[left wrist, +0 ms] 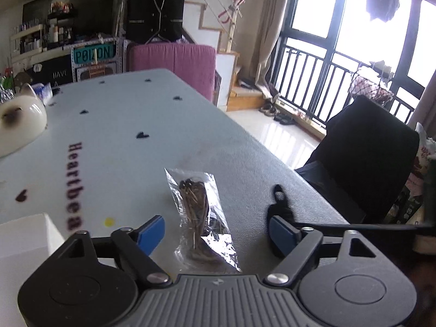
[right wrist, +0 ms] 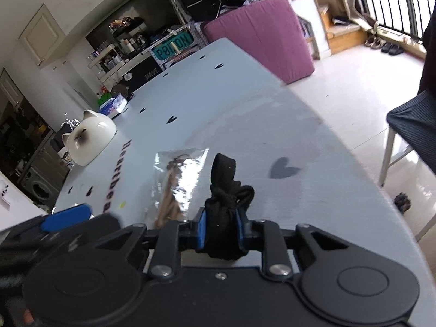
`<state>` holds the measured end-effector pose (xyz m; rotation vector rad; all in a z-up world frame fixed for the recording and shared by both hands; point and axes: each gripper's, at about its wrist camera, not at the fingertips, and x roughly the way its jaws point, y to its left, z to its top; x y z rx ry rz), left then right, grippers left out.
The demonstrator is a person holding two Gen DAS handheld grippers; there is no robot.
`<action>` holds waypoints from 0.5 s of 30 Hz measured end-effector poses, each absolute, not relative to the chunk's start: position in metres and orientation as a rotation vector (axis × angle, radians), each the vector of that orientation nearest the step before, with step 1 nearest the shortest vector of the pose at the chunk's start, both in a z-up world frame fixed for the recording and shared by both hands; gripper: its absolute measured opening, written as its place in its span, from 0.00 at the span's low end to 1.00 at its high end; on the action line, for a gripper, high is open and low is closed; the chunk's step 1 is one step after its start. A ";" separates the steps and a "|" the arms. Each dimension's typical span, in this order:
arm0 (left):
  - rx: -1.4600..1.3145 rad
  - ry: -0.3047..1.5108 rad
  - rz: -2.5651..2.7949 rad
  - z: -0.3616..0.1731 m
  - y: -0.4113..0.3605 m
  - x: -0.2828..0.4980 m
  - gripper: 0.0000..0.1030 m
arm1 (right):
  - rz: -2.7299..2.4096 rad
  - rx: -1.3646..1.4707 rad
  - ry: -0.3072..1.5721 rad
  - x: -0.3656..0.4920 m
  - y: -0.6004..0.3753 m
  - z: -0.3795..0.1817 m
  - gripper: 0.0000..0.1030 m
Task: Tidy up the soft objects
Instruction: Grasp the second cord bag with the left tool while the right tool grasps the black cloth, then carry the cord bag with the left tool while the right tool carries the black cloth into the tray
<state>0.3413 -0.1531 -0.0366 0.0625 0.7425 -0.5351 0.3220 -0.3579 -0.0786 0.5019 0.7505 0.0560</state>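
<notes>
The right claw (right wrist: 219, 227) is closed on a black fabric bundle (right wrist: 226, 204), seen at lower centre of the right wrist view. The blue pads (right wrist: 201, 229) press on its lower part from both sides; the knotted top and a loop stand free above them. Whether the bundle is clear of the table (right wrist: 272, 125) cannot be told.

The left claw (left wrist: 216, 234) stands open at the bottom of the left wrist view, its blue fingers (left wrist: 151, 234) set either side of a clear bag (left wrist: 200, 218) of brown cord. The bag lies flat on the table at lower centre, its long side running away from the camera. No pad touches it. The black bundle shows just right of the bag, at the right finger.

Step in hand, as judged: the bundle is secured on the right, and the bag is being taken on the left.

Points for good execution:
- The left claw is to be lowered until the fingertips meet the table, so the thin bag is caught, not skimmed.
- The grip is best placed across the thick part where the cord sits; the film at the edges is slippery and is likely to slide out.
- The fingers are to be closed slowly, since the film may buckle and shift.
- The right finger of the left claw sits close to the bundle; snagging its loop is a risk, so the right claw is best lifted clear first.
- A white box (left wrist: 24, 239) at lower left may serve as the place of deposit; this is not confirmed.
</notes>
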 end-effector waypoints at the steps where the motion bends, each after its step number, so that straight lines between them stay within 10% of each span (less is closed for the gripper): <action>1: 0.062 0.754 -0.524 -0.041 -0.156 0.346 0.75 | 0.046 0.495 0.746 0.317 -0.361 -0.078 0.22; 15: -0.005 0.878 -0.431 -0.075 -0.170 0.378 0.35 | 0.034 0.484 0.727 0.283 -0.374 -0.076 0.22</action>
